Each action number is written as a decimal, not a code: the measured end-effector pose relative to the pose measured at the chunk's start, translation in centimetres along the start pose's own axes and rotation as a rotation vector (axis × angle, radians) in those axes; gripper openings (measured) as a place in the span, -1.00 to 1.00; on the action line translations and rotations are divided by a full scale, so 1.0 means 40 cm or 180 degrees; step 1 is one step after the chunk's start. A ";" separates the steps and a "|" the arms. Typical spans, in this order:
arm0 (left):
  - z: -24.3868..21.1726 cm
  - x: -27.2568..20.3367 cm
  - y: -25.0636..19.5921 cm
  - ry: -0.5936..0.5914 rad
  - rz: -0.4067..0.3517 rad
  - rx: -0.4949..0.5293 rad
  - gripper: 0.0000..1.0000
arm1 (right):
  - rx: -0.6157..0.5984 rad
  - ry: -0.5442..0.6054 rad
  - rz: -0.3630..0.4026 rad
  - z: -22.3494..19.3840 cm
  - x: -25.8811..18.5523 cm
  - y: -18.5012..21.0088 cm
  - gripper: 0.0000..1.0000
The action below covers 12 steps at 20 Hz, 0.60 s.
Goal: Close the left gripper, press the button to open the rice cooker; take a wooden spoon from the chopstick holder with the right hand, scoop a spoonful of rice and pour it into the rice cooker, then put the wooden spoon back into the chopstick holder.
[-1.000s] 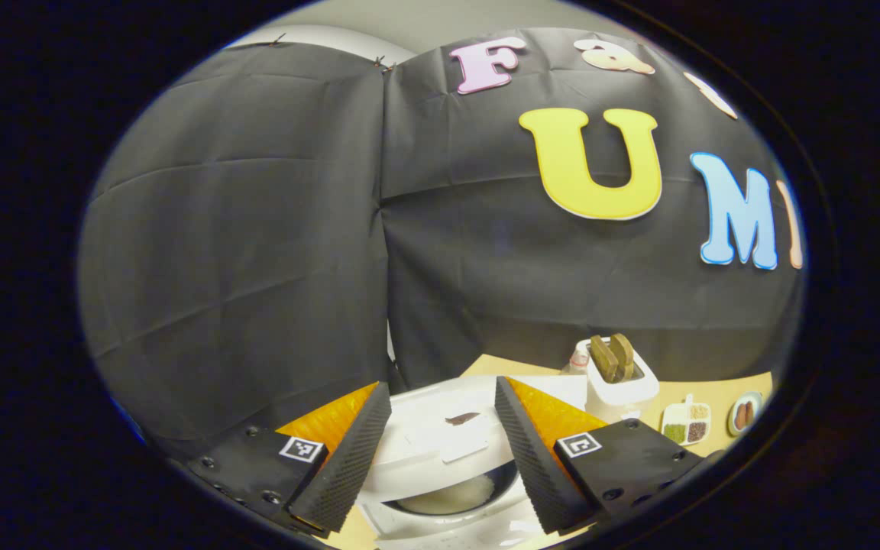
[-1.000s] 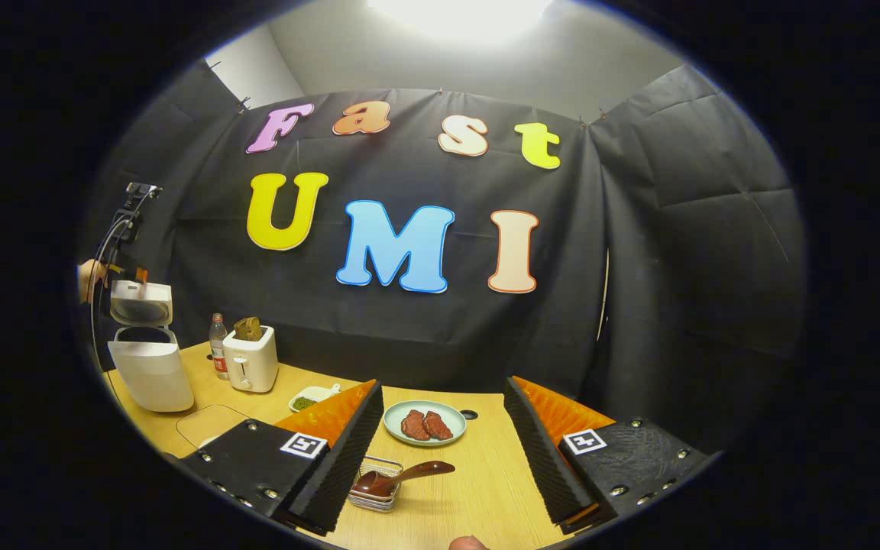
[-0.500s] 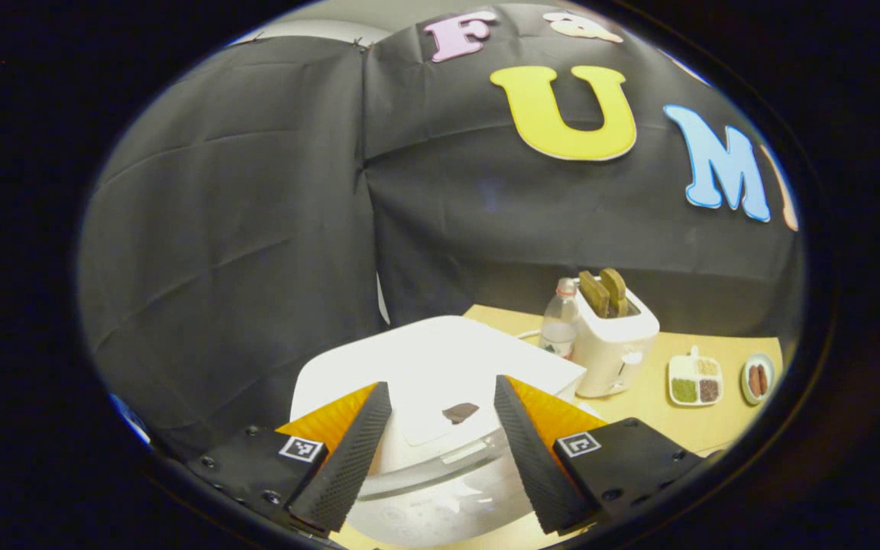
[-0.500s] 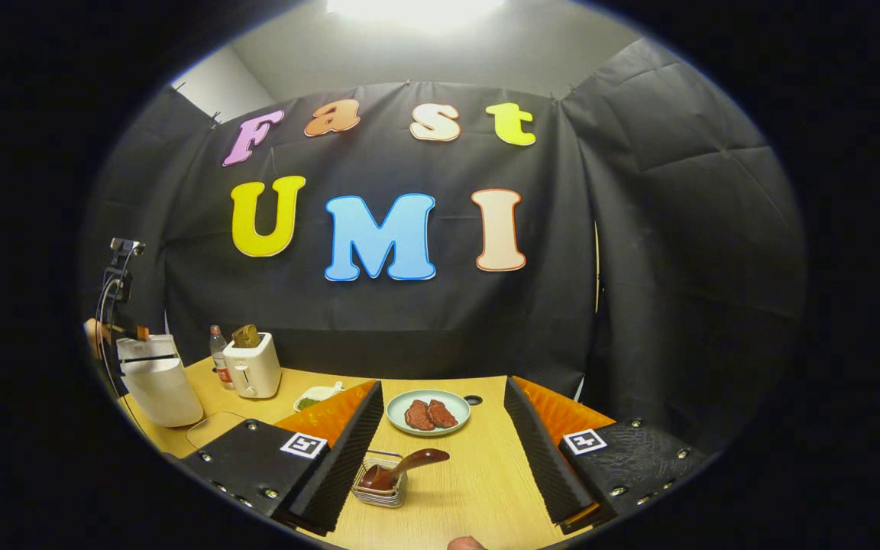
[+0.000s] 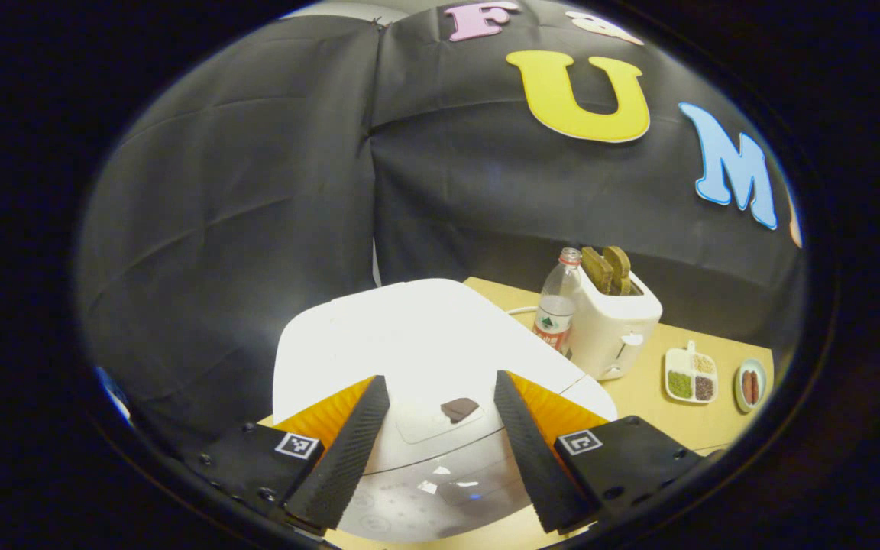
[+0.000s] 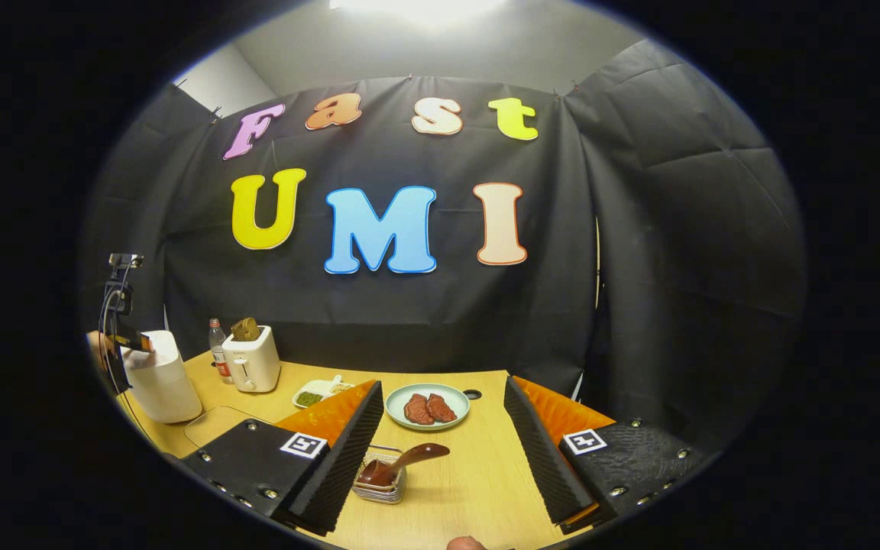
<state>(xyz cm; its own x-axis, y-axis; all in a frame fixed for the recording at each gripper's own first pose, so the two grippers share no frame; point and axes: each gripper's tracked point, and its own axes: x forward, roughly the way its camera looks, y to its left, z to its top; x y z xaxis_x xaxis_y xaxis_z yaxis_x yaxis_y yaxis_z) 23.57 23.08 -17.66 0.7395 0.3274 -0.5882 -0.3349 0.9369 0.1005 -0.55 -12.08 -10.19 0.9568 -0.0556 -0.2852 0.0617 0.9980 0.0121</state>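
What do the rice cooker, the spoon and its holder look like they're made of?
Rice cooker: probably glossy white plastic, with reflections on its front. Wooden spoon: dark brown and shiny, likely lacquered wood. Chopstick holder: thin silvery bars, apparently metal wire.

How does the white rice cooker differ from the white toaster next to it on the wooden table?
The white rice cooker is the bigger, rounded one with a smooth lid, shut flat; the white toaster is smaller, taller and boxy. Two brown slices stick up from the toaster's top slots, while nothing stands out of the rice cooker. The left gripper hangs open over the rice cooker, not the toaster. Both are white and stand on the wooden table.
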 end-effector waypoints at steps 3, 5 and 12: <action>0.011 -0.011 -0.014 -0.0082 -0.0146 0.0087 0.95 | 0.0015 -0.0046 0.0074 0.027 0.003 0.033 0.93; 0.049 -0.020 -0.010 -0.0297 -0.0181 0.0172 0.96 | 0.0021 -0.0078 0.0112 0.051 -0.001 0.054 0.93; 0.179 -0.154 -0.064 -0.0972 -0.0614 0.0071 0.94 | 0.0020 -0.0202 0.0158 0.123 -0.017 0.096 0.94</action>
<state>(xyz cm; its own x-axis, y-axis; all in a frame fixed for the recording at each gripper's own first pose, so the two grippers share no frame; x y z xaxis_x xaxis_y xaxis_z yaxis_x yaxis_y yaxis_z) 24.05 19.56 -8.54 0.9293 0.1629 -0.3315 -0.1620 0.9863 0.0304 0.42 -8.35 -5.23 0.9748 -0.0082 -0.2229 0.0154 0.9994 0.0307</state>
